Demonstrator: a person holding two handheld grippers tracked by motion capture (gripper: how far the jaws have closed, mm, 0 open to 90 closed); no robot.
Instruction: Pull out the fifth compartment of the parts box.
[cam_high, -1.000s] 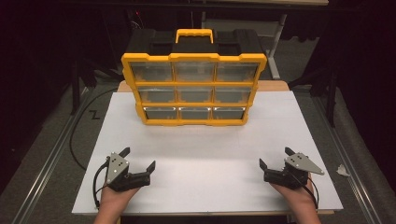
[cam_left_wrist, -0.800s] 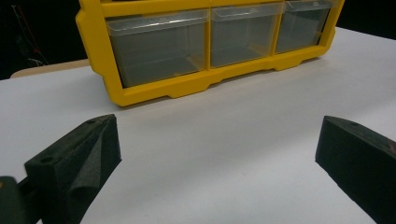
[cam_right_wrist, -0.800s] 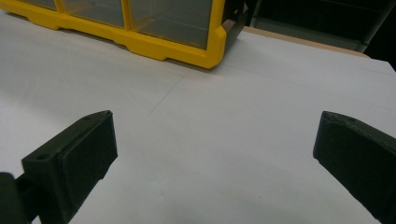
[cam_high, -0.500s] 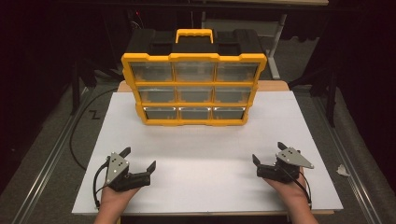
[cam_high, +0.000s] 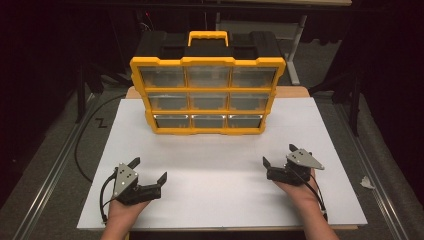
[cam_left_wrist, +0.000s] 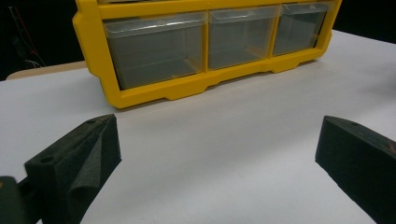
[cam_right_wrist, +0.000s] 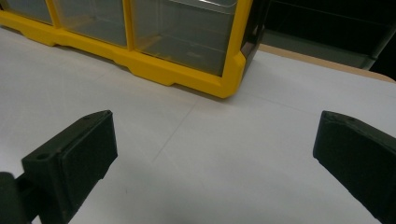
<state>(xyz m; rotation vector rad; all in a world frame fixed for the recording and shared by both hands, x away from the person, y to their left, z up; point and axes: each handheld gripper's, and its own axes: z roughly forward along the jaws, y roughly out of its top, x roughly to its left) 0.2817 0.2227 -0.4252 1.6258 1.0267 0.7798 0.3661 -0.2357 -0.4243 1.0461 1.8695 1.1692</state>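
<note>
Both grippers stood wide open and empty in front of the drawer organizer.

The left gripper (cam_high: 148, 170) and the right gripper (cam_high: 277, 155) rested near the front edge of the white table (cam_high: 215, 165), holding nothing. The yellow drawer organizer (cam_high: 207, 95), with nine clear drawers and a black top, stood upright at the table's back, well apart from both.

High view overlooks the table (cam_high: 210, 200); both claw cameras closely face the organizer's (cam_high: 207, 95) bottom drawers.

Left gripper (cam_high: 148, 170): black body, two blunt black foam-like jaws, grey three-cornered top plate with screws, black looping cable. Right gripper (cam_high: 279, 155): same build, cable trailing along the bare forearm.
</note>
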